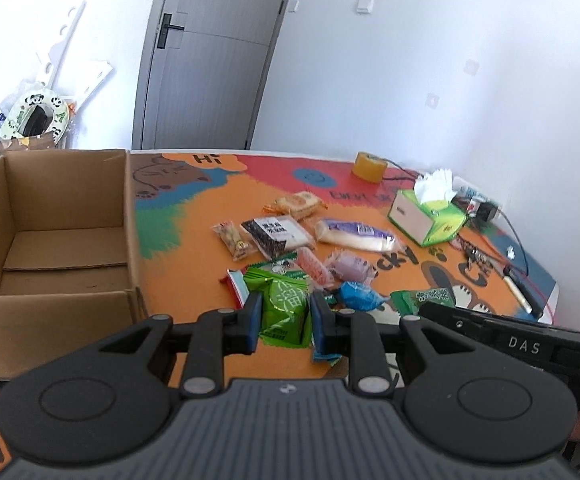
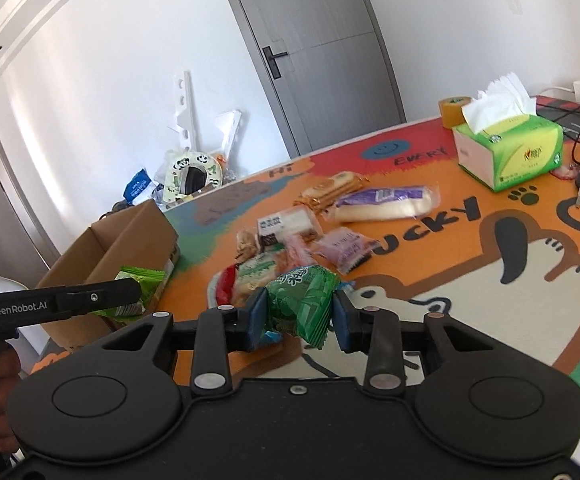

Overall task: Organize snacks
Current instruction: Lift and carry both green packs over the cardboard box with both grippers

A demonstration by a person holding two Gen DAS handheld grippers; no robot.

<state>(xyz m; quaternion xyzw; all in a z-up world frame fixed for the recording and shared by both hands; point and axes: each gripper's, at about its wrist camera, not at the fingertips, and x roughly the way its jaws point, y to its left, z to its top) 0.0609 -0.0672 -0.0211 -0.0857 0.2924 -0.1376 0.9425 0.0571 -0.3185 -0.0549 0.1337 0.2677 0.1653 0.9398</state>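
1. Green is the colour in both grips: the left gripper (image 1: 284, 314) is closed on a light green snack packet (image 1: 284, 312), its blue pads pressing the wrapper from either side.
2. In the right wrist view, the right gripper (image 2: 301, 312) is likewise clamped on a darker green snack packet (image 2: 303, 302), which is tilted between the jaws.
3. Both packets are held clear above the tabletop (image 1: 194, 216), which is covered by an orange cartoon mat.
4. An open cardboard box (image 1: 50, 236) stands at the left edge of the tabletop, just beside the left gripper.
5. Other snacks lie in a loose pile (image 1: 290, 244) in the middle of the mat, among them a black-and-white packet (image 1: 276, 234), a long purple-and-white packet (image 1: 355, 234) and a blue wrapped sweet (image 1: 357, 295).
6. Beyond the pile, a green tissue box (image 1: 427, 216) and a roll of yellow tape (image 1: 369, 166) sit near the far edge.
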